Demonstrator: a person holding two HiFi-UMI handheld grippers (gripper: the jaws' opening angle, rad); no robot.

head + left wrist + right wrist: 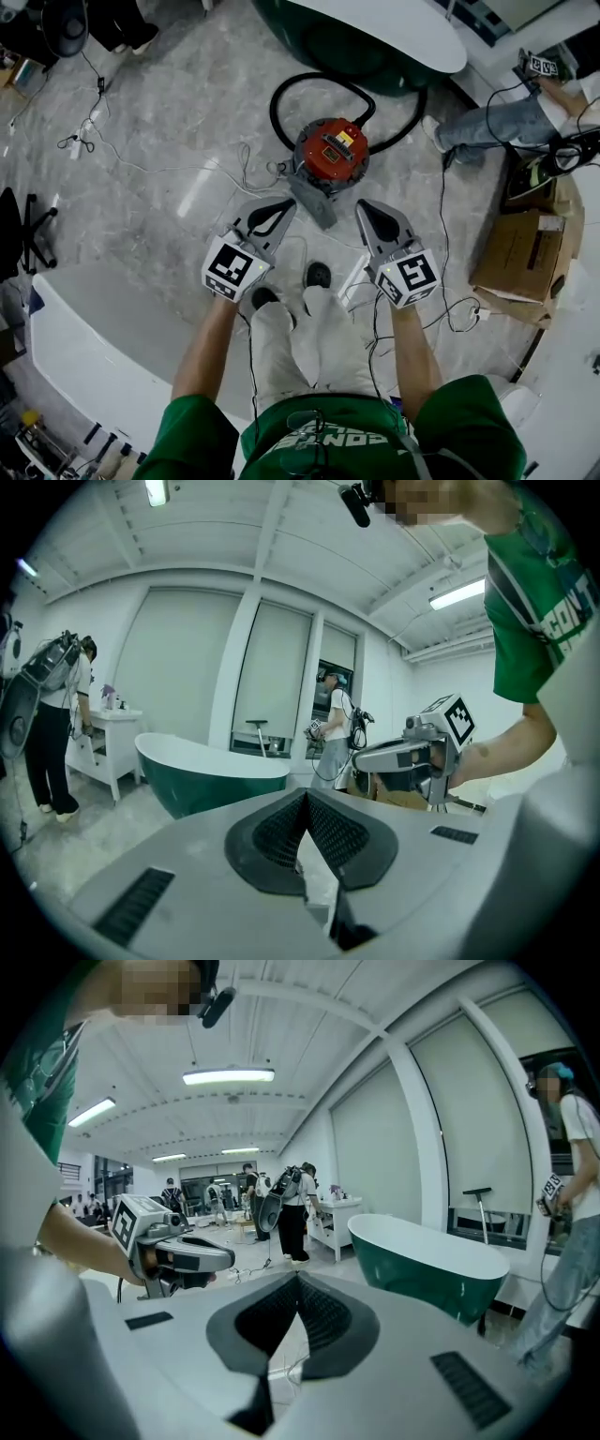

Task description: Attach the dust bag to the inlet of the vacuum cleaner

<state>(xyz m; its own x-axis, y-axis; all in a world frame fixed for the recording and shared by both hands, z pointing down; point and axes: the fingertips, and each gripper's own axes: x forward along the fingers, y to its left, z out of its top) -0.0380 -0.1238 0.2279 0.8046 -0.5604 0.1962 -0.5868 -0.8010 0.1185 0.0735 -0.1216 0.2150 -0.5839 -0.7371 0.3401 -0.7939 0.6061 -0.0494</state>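
green shirt (pixel 319 436): closest to the head camera, at the bottom of the head view; both bare forearms reach forward from it.
left gripper (pixel 279 212): held high, well above the floor, pointing almost level toward the room. its own view shows the ribbed pads meeting at the tips with nothing between them, so it is closed and empty.
right gripper (pixel 371 214): beside the left one and apart from it. jaws pressed together, nothing gripped. each gripper shows in the other's view, so they sit roughly side by side.
vacuum cleaner (pixel 330 150): on the stone floor ahead of the person's shoes (pixel 319 275), red lid up, black hose (pixel 281 94) looped behind it toward the green bathtub (pixel 319 37).
dust bag (pixel 314 201): the grey flap touching the canister's near side is probably it; from this height i cannot tell whether its collar is seated on the inlet.
why so: both tools are far from the canister, which reads as a pause away from the work, not a grip.
next, as a guess: either gripper would have to come down to the bag.
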